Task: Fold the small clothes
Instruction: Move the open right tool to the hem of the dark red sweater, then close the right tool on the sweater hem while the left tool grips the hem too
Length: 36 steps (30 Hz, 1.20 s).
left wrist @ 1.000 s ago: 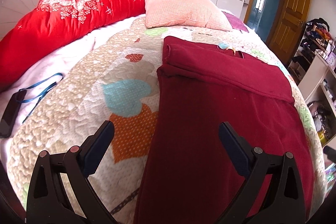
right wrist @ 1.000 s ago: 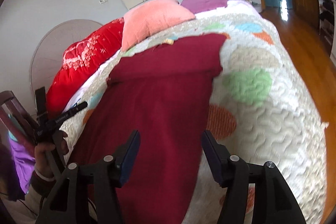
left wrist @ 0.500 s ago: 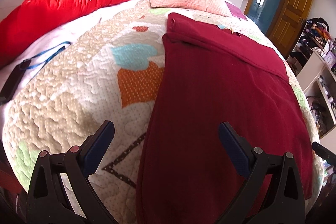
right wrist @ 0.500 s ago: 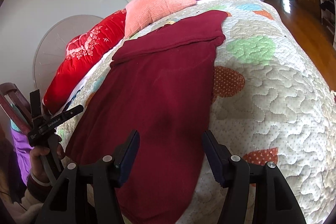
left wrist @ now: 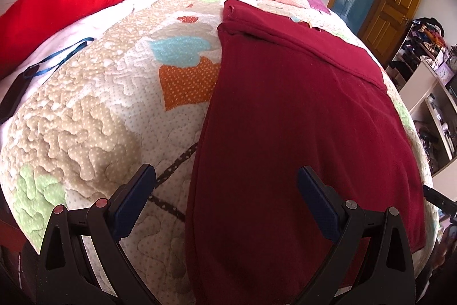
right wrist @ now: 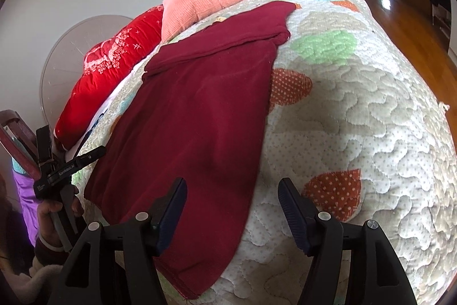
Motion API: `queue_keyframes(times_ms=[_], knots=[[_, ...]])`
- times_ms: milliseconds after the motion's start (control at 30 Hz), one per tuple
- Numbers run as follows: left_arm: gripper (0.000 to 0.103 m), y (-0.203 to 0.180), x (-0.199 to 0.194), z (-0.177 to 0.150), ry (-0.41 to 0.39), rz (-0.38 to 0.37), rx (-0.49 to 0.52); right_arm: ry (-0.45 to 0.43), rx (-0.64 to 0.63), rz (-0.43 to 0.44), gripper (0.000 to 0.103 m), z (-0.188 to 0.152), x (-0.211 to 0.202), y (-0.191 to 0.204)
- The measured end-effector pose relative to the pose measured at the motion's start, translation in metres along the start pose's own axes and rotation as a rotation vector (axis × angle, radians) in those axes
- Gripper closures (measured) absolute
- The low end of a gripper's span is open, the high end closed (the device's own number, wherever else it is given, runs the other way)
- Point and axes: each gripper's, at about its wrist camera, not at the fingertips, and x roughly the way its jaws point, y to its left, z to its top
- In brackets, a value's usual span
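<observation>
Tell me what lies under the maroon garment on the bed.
The maroon garment lies flat on the patchwork quilt, its far end folded back onto itself. Whatever quilt pattern or item sits beneath the cloth is covered and cannot be seen.

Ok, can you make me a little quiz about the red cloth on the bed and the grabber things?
1. True or false: the left gripper is clamped on the dark red garment.
2. What lies at the garment's far end? A) a band folded over B) a hood C) a zipper
3. Fill in: the right gripper hangs open above the garment's near ____.

Key: 1 false, both grippers are open and hold nothing. 2 A. 3 corner, on the quilt.
</observation>
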Motion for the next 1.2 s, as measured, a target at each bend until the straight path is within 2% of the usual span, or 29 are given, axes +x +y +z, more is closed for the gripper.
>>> queue_keyframes(times_ms=[167, 433, 733, 900, 933, 1000, 1033, 1067, 1100, 1133, 1167, 1200], knots=[[0.004, 0.002, 0.009, -0.008, 0.067, -0.010, 0.014, 0.020, -0.018, 0.002, 0.038, -0.004, 0.001, 0.000], [0.003, 0.005, 0.005, -0.019, 0.113, -0.016, 0.053, 0.080, -0.064, 0.051, 0.036, -0.011, 0.001, 0.004], [0.003, 0.010, 0.003, -0.022, 0.162, -0.059, 0.056, 0.110, -0.022, 0.183, 0.033, -0.020, 0.006, -0.003], [0.003, 0.009, 0.000, -0.027, 0.170, -0.074, 0.091, 0.114, -0.043, 0.257, 0.032, -0.024, 0.011, 0.003], [0.003, 0.009, -0.001, -0.029, 0.166, -0.079, 0.093, 0.112, -0.055, 0.267, 0.033, -0.024, 0.013, 0.006], [0.004, 0.009, -0.002, -0.030, 0.160, -0.082, 0.099, 0.119, -0.045, 0.299, 0.055, -0.024, 0.020, 0.008], [0.012, 0.008, -0.003, -0.031, 0.158, -0.088, 0.096, 0.123, -0.024, 0.324, 0.061, -0.024, 0.024, 0.007], [0.031, 0.008, -0.005, -0.030, 0.150, -0.093, 0.092, 0.129, 0.003, 0.349, 0.073, -0.022, 0.028, 0.006], [0.042, 0.009, -0.009, -0.028, 0.142, -0.098, 0.084, 0.132, 0.034, 0.376, 0.082, -0.020, 0.031, 0.004], [0.069, 0.010, -0.011, -0.025, 0.145, -0.128, 0.070, 0.125, 0.059, 0.409, 0.087, -0.016, 0.031, 0.001], [0.090, 0.013, -0.013, -0.021, 0.155, -0.165, 0.048, 0.107, 0.075, 0.444, 0.089, -0.012, 0.029, 0.001], [0.090, 0.017, -0.016, -0.016, 0.161, -0.190, 0.018, 0.087, 0.083, 0.483, 0.089, -0.007, 0.026, 0.002]])
